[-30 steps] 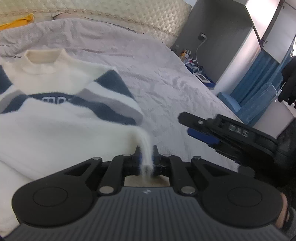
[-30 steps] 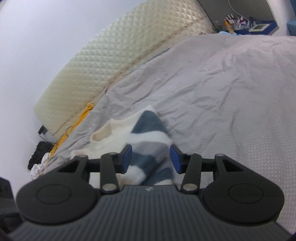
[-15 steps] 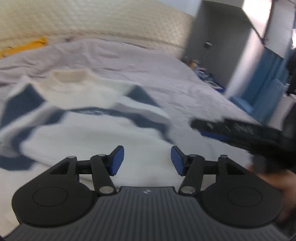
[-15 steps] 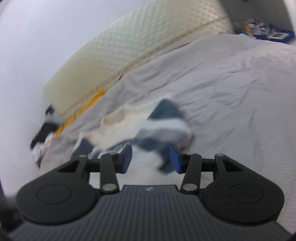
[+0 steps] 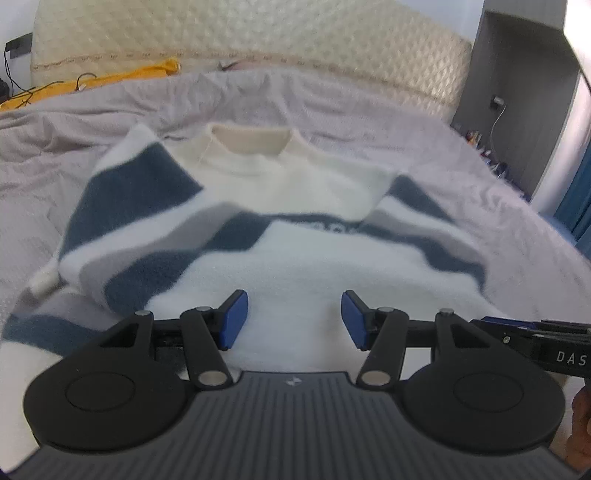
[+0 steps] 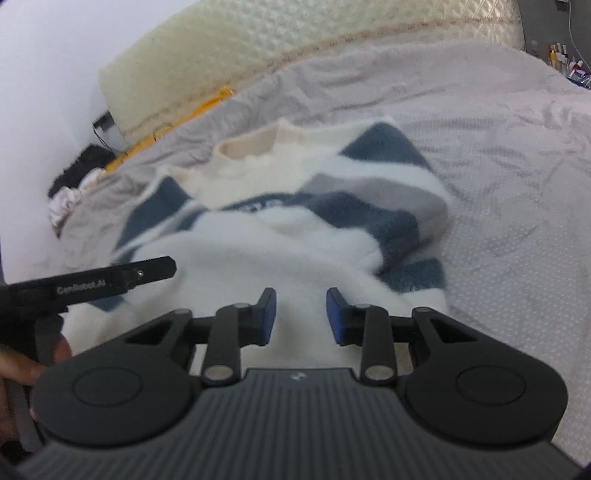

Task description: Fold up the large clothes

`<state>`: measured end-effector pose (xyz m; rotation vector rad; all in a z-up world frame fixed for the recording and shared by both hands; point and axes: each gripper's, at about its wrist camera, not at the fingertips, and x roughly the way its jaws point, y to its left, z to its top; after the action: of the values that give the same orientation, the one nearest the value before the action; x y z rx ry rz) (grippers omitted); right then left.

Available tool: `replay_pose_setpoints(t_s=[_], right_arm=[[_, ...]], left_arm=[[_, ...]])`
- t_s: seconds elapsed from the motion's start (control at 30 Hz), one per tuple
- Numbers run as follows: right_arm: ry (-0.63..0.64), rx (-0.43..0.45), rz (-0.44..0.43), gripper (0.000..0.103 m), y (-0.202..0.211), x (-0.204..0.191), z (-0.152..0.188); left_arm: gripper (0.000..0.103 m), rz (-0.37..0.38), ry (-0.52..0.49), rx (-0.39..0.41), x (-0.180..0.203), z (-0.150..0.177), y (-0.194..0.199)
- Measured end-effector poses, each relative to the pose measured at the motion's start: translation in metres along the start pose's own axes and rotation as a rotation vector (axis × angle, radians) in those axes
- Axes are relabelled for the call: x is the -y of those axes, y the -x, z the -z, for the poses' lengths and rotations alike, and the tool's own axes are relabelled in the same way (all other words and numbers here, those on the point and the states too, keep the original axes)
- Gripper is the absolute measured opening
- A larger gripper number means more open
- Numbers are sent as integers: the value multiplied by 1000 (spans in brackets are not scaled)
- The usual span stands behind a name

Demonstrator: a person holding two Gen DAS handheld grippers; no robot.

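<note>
left gripper (image 5: 291,319) released, blue pads (image 5: 232,319) spread wide with nothing between them, hovering over the white lower body of the sweater (image 5: 295,229)

right gripper (image 6: 301,315) likewise released, pads (image 6: 267,315) apart and empty, above the sweater's near hem; seen also at the right edge of the left view as a black finger with lettering (image 5: 546,341)

sweater spread face up on the grey bedspread (image 5: 461,166), cream collar (image 5: 251,142) toward the quilted headboard (image 5: 258,33), navy and grey stripes across chest and sleeves; both sleeves folded inward over the body, the left one (image 5: 125,229) lying diagonally across the chest, the right one (image 6: 384,199) doubled over at the shoulder with its cuff end bunched near the hem

left gripper's finger (image 6: 110,282) in the right view, low over the sweater's left side, a hand (image 6: 22,365) gripping its handle

yellow cloth (image 5: 92,83) along the bed's far left edge, below the headboard; dark and white clothes (image 6: 74,184) heaped off the bed's corner; grey shelf unit (image 5: 517,99) at right with small clutter beside it, too blurred to name
</note>
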<state>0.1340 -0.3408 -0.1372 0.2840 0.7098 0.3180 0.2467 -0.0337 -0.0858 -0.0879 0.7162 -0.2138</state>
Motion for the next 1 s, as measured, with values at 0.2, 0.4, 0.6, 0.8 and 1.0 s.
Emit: replay_pose_setpoints(t_s=[0.2,0.4,0.6,0.8,1.0], right_arm=[[27,-24,20,33,-24,3,2],[12,-8,6,32,-27,7,3],[-13,14,-3,35,-4,5,5],[-26,34,-2,35,39,-8,7],[9,38,50,35,90,-25,17]], left_arm=[[64,-39,-34,-48,2,5,-30],[64,-27,-1,-52,-1,2,-24],[64,-24,55,-21,-4,4,18],[64,-41,98,19,-8,14,83],[64,-85,100,30,-8,28,149]])
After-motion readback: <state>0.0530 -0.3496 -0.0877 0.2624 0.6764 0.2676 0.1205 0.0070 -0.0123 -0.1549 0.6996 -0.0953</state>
